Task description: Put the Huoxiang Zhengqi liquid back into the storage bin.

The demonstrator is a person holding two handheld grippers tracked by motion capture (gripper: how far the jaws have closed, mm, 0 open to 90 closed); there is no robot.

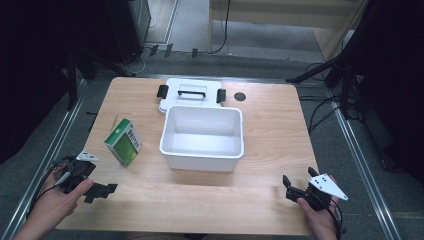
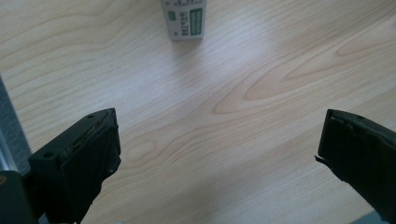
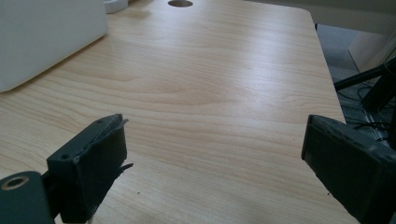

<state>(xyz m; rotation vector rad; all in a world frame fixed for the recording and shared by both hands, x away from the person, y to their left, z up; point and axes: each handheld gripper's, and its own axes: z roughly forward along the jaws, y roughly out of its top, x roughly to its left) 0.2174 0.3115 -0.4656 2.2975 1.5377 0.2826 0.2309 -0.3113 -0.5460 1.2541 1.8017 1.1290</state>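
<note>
Both tools spread, empty: left tool point(image 1: 100, 191), right tool point(image 1: 295, 189); green box point(image 1: 123, 142) beside white bin point(image 1: 202, 157).

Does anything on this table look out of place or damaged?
Nothing looks damaged or spilled. The bin stands open and empty, with its lid lying behind it. The green box stands askew to the table edges.

Grey floor point(image 1: 190, 20), dark stands point(image 1: 320, 70), pale wooden furniture point(image 1: 280, 12) behind
</note>
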